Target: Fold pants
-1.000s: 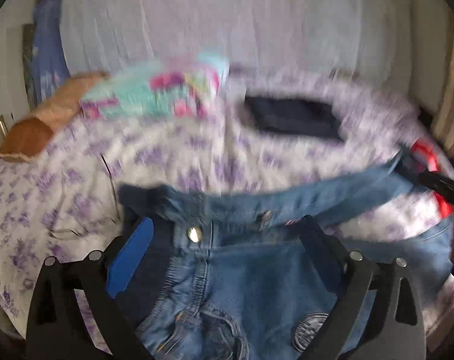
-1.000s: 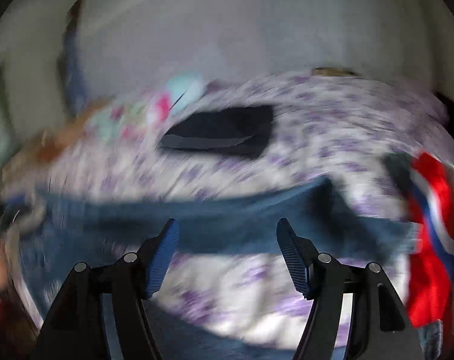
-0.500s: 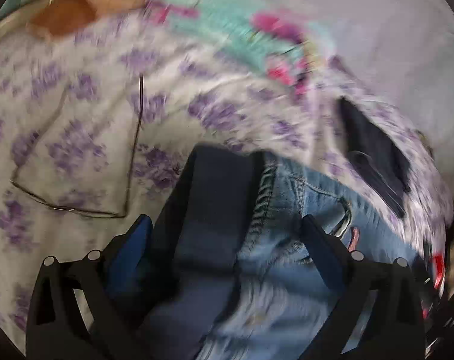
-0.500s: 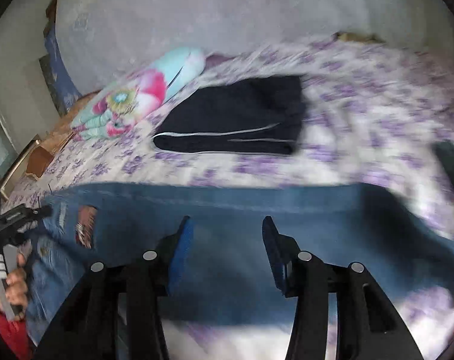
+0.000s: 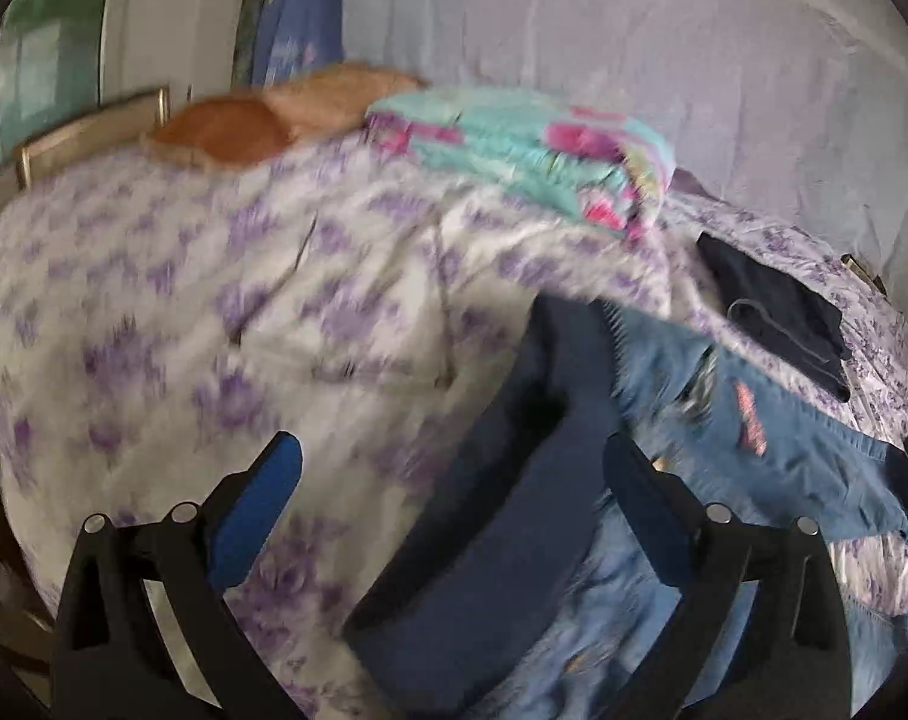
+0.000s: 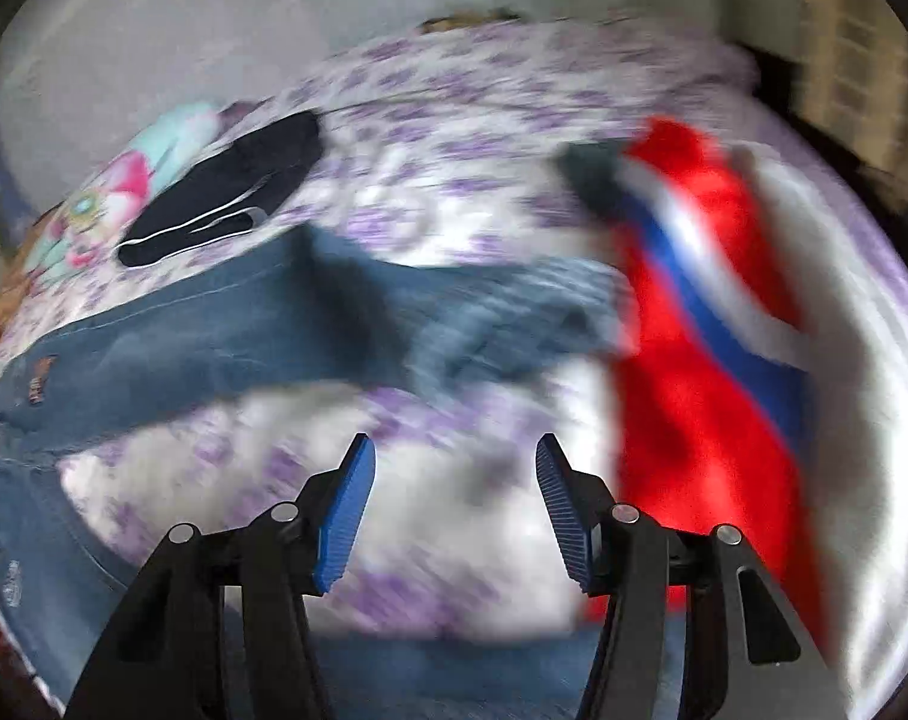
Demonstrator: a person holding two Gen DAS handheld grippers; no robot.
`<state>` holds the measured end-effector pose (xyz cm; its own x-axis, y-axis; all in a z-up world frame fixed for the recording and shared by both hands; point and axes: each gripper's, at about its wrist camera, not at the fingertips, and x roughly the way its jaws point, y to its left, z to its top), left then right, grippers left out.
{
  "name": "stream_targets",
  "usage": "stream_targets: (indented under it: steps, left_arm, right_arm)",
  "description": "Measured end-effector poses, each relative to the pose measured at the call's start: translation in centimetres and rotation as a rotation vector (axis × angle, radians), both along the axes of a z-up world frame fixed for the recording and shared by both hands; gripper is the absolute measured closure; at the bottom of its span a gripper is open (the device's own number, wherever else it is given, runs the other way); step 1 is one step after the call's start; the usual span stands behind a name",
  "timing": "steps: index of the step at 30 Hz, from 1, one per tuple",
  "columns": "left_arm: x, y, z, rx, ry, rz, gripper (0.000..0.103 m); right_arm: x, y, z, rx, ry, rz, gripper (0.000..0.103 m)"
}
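Left jaws astride jeans [image 5: 574, 480], right jaws empty

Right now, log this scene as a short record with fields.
surface: bed with purple-flowered sheet
jeans: spread across the sheet, not yet folded
left gripper: open, jeans waistband between its fingers
right gripper: open, jaws just opening further, nothing between them
dark folded garment: beyond the jeans
red, white and blue garment: beside the jeans' far end
image quality: motion-blurred
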<state>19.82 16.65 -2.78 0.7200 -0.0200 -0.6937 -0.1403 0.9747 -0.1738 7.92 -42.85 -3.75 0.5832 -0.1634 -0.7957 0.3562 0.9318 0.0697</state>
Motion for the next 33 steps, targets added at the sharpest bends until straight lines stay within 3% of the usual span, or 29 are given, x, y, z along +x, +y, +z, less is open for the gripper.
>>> stream_targets:
  steps: [2, 4, 5, 6, 8, 12, 17, 19, 20, 22, 23, 24, 25, 27, 29, 31, 32, 33]
  left_arm:
    - [0.3, 1.2, -1.7, -0.061, 0.05, 0.027, 0.005]
    - [0.2, 2.7, -2.4, -0.191, 0.053, 0.039, 0.005]
    - [0.0, 3.2, -2.4, -0.216, 0.041, 0.051, 0.005]
    - [-0.1, 3.6, -2.6, -0.234, 0.034, 0.065, 0.005]
    - [-0.3, 4.1, -2.9, -0.277, 0.023, 0.064, 0.005]
    - [-0.4, 4.1, -3.0, -0.295, 0.009, 0.057, 0.005]
    - [-0.4, 4.1, -3.0, -0.299, 0.013, 0.038, 0.005]
    - [-0.4, 4.1, -3.0, -0.298, 0.017, 0.034, 0.005]
    - [-0.3, 4.1, -3.0, -0.296, 0.021, 0.029, 0.005]
    - [-0.4, 3.9, -2.9, -0.282, 0.032, 0.013, 0.005]
    - [-0.5, 3.8, -2.8, -0.274, 0.035, 0.008, 0.005]
    - [-0.6, 3.8, -2.7, -0.264, 0.038, 0.002, 0.005]
    - [-0.8, 3.8, -2.6, -0.25, 0.044, -0.003, 0.005]
    - [-1.2, 4.0, -2.4, -0.219, 0.051, -0.007, 0.005]
    - [-1.7, 4.3, -2.0, -0.188, 0.053, -0.012, 0.005]
    - [-2.0, 4.3, -1.5, -0.165, 0.048, -0.024, 0.005]
    - [-2.1, 4.1, -1.2, -0.159, 0.044, -0.032, 0.005]
    - [-2.1, 3.9, -0.9, -0.152, 0.038, -0.042, 0.005]
  right_arm:
    - [3.6, -0.2, 0.4, -0.001, -0.018, -0.006, 0.049]
    - [6.8, -2.2, 2.0, -0.087, -0.093, -0.147, 0.049]
    - [7.6, -3.4, 2.5, -0.111, -0.113, -0.209, 0.048]
    - [8.2, -4.6, 3.0, -0.103, -0.112, -0.261, 0.048]
    - [7.3, -4.9, 3.3, -0.023, -0.134, -0.229, 0.048]
    - [2.1, -4.4, 2.8, 0.014, -0.138, -0.219, 0.046]
    - [1.2, -6.1, -1.1, 0.223, -0.065, -0.254, 0.045]
    - [2.9, -6.1, -2.3, 0.234, -0.055, -0.256, 0.035]
    - [3.8, -6.0, -2.7, 0.233, -0.056, -0.257, 0.023]
    - [5.8, -5.6, -2.9, 0.189, -0.067, -0.273, 0.02]
    - [6.0, -5.2, -2.7, 0.179, -0.076, -0.261, 0.039]
    - [6.2, -4.9, -2.4, 0.177, -0.091, -0.235, 0.088]
    - [5.9, -4.6, -1.7, 0.146, -0.104, -0.225, 0.094]
    - [3.8, -4.1, 0.4, 0.123, -0.21, -0.183, 0.094]
    - [1.8, -3.1, 1.6, 0.065, -0.239, -0.14, 0.093]
    - [1.8, -3.6, 0.5, 0.036, -0.17, -0.134, 0.089]
    - [2.6, -4.5, -1.7, 0.036, -0.056, -0.143, 0.075]
    - [3.0, -5.3, -3.0, 0.079, -0.012, -0.142, 0.074]
